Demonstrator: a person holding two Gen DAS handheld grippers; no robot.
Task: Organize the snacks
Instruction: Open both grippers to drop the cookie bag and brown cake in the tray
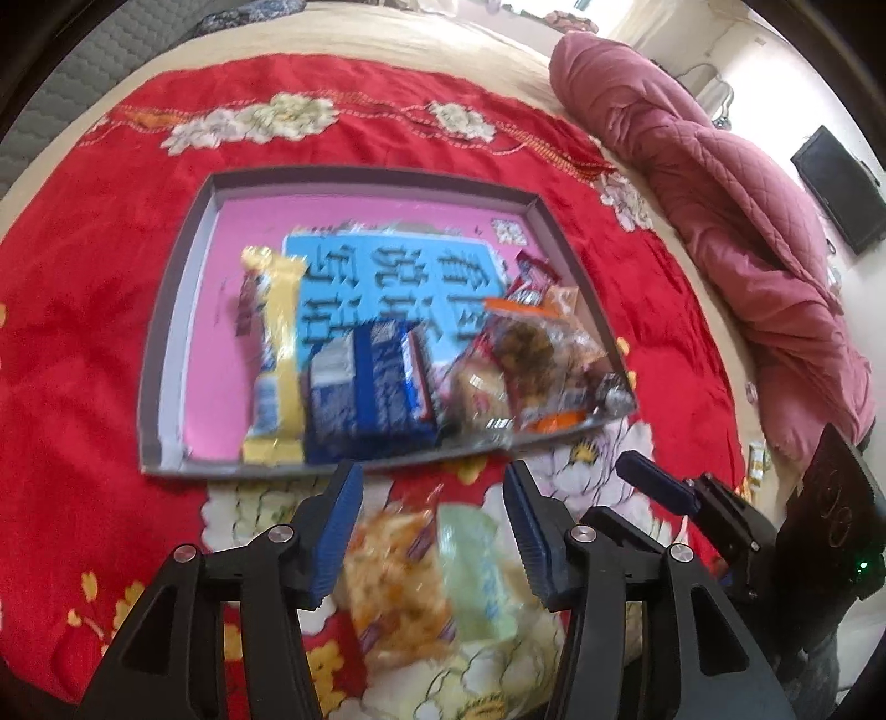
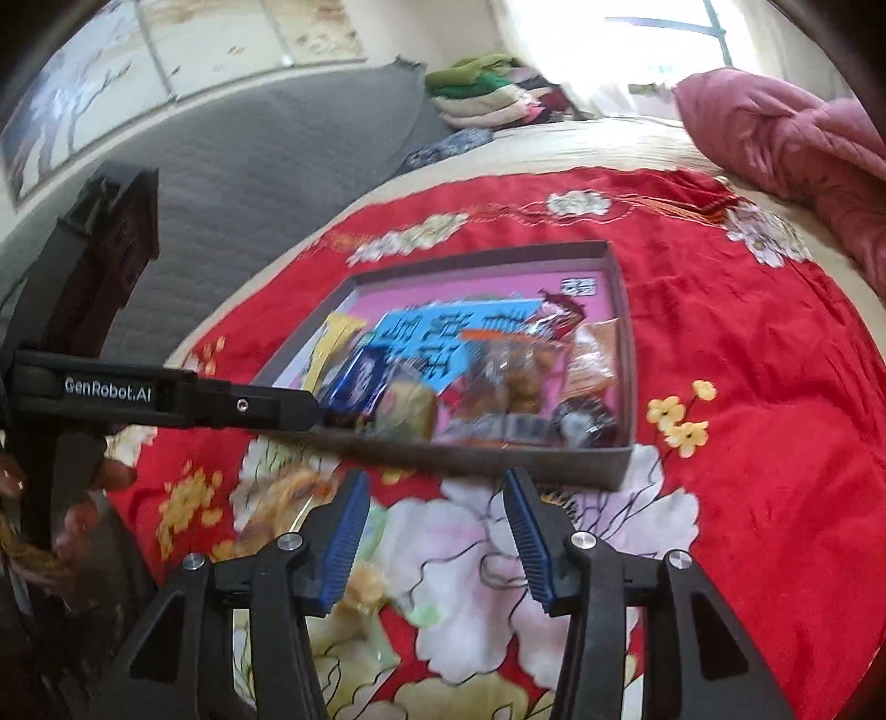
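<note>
Bed, red floral blanket (image 1: 83, 343). Tray (image 1: 166, 332) snacks blurred. Left tool (image 1: 432, 531) spread wide around blurred snack bag (image 1: 421, 587), not touching. Right tool (image 2: 437, 531) released, empty.

A red blanket (image 1: 94, 288) with white and yellow flower prints covers the middle of a bed (image 1: 387, 39), whose beige sheet shows beyond the blanket's far edge. A rumpled pink quilt (image 1: 736, 221) lies along the right side of the bed, partly on the sheet beside the blanket. Past it, a dark screen (image 1: 841, 188) hangs on the pale wall. In the right wrist view a grey quilted cover (image 2: 266, 166) runs along the bed's left side, a heap of folded clothes (image 2: 487, 94) sits at its far end, and bright light comes through a window (image 2: 664, 39) behind.
</note>
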